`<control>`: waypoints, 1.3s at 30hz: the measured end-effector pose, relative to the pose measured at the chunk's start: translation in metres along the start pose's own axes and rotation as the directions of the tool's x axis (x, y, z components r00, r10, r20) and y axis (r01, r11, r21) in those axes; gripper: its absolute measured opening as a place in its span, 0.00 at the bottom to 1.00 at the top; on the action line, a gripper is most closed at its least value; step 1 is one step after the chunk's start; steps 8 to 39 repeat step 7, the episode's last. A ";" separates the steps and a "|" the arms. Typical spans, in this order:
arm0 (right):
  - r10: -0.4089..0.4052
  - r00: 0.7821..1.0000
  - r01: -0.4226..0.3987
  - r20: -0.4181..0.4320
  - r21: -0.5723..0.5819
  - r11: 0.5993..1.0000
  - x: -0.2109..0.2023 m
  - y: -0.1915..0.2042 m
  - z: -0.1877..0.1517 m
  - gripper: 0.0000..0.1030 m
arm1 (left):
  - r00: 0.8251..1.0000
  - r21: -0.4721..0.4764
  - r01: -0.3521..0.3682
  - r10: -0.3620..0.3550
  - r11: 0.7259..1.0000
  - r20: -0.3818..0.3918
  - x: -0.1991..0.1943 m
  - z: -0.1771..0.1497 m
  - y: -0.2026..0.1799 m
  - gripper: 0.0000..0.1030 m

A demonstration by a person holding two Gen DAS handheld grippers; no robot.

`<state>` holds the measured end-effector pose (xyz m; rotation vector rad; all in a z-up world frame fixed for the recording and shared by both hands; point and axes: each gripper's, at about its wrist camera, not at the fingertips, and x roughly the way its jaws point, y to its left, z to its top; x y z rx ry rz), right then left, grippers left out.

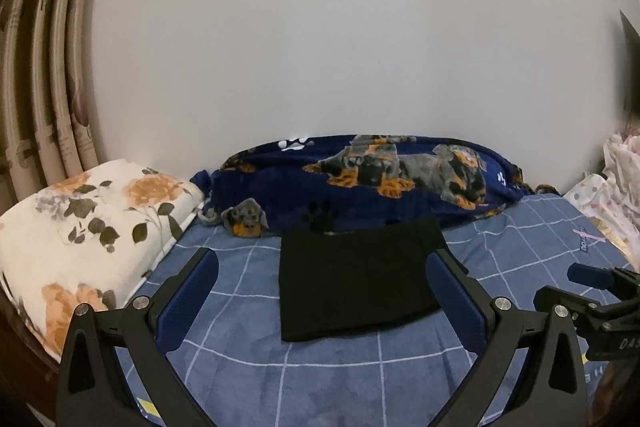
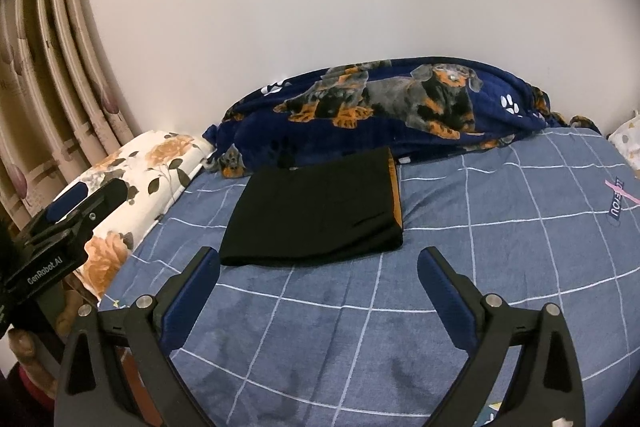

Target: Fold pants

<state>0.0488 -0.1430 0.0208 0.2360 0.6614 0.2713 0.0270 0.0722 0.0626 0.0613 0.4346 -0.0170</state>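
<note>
Left wrist view looks across the bed, covered in a blue sheet with a white grid, to where the black pants lie folded into a flat rectangle at the middle of the mattress. The left tool hangs just short of the bundle with its blue-padded fingers spread wide and nothing between them. At 3 o'clock the right tool pokes into the frame from the side. At 12 o'clock from the pants, touching their far edge, a navy blanket printed with dogs is heaped along the white wall. A floral pillow sits at 9 o'clock, with curtains behind it. From the right wrist view the pants show an orange lining at their right-hand edge, and the right tool hovers over bare sheet near the bundle's front edge, its jaws likewise spread and empty. The left tool appears at 9 o'clock there; from that angle I cannot tell its gap.
</note>
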 end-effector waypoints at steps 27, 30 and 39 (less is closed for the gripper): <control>-0.002 1.000 0.002 0.001 -0.005 1.000 0.002 0.001 -0.001 0.96 | 0.999 -0.022 -0.032 0.033 0.999 0.009 0.002 -0.001 0.004 1.00; -0.002 1.000 0.002 0.001 -0.005 1.000 0.002 0.001 -0.001 0.96 | 0.999 -0.022 -0.032 0.033 0.999 0.009 0.002 -0.001 0.004 1.00; -0.002 1.000 0.002 0.001 -0.005 1.000 0.002 0.001 -0.001 0.96 | 0.999 -0.022 -0.032 0.033 0.999 0.009 0.002 -0.001 0.004 1.00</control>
